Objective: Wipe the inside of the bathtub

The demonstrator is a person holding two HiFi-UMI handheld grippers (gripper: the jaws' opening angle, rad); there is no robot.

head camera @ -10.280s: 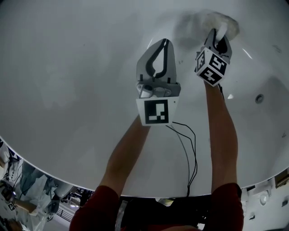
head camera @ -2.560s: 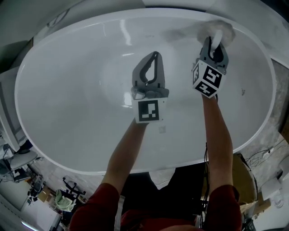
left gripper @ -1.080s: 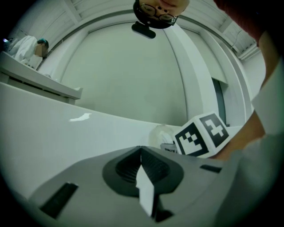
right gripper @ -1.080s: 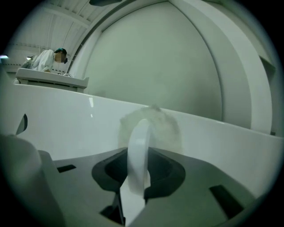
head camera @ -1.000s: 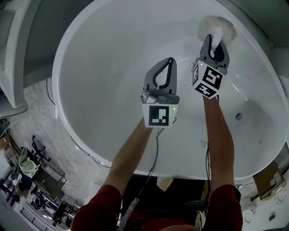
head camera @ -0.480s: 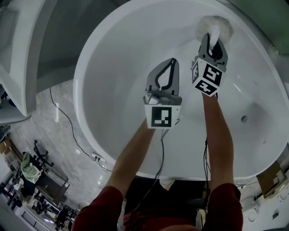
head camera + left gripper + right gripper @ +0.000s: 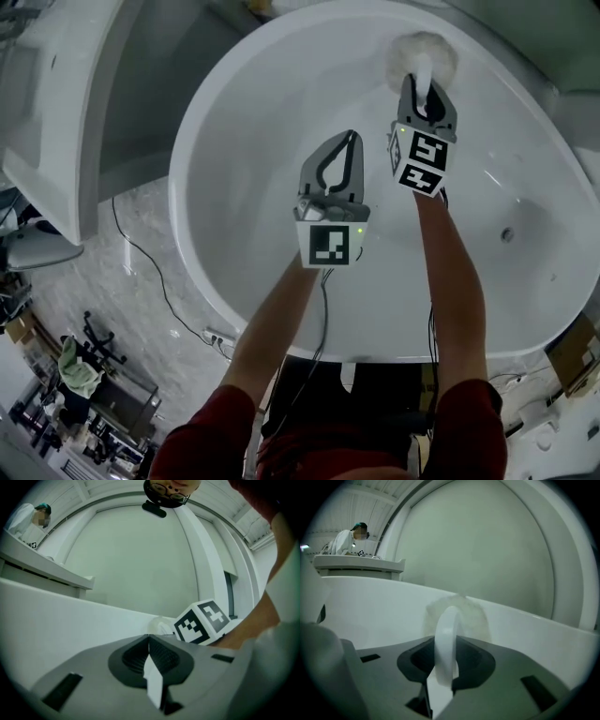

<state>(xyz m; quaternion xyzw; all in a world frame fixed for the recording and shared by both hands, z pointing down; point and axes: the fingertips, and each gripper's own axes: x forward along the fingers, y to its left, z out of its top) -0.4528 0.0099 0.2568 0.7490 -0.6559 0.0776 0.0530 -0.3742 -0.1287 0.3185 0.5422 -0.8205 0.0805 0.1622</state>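
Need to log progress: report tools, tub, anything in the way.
Left tool shut, empty, above the white oval bathtub. Right tool shut on white-handled fluffy pad, pad against tub's inner wall near rim. Black cables trail under arms.

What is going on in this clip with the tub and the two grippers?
A person leans over a white bathtub with a gripper in each hand. The right gripper is clamped on the white loop handle of a fluffy white pad, which sits high on the tub's inner wall near the rim. The left gripper hangs over the middle of the tub with its jaws together and nothing between them. The wiping appears to be under way.
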